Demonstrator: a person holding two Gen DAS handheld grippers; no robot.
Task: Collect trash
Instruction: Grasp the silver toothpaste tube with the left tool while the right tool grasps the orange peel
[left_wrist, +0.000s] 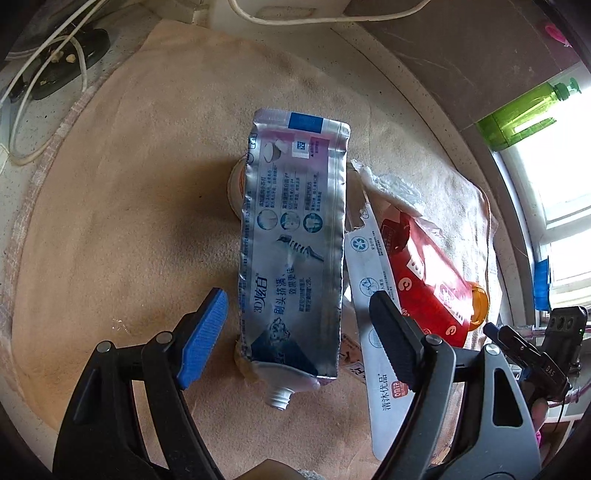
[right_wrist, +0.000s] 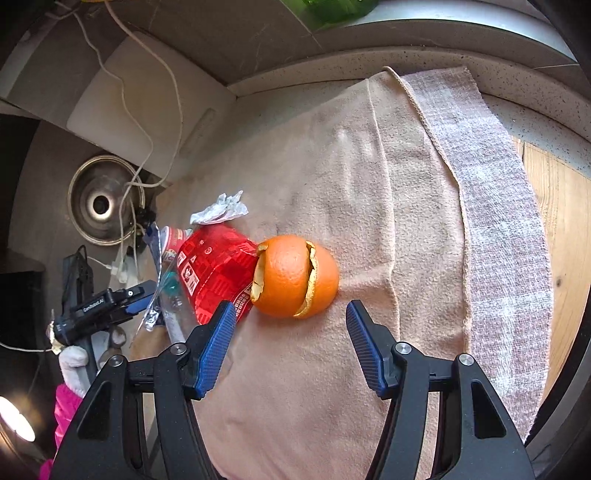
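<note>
Both tongs (left_wrist: 299, 328) (right_wrist: 291, 343) angled downward, jaws apart.

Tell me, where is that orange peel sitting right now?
In the right wrist view the orange peel lies on the peach towel, just ahead of the open right claw, touching the red wrapper on its left.
</note>
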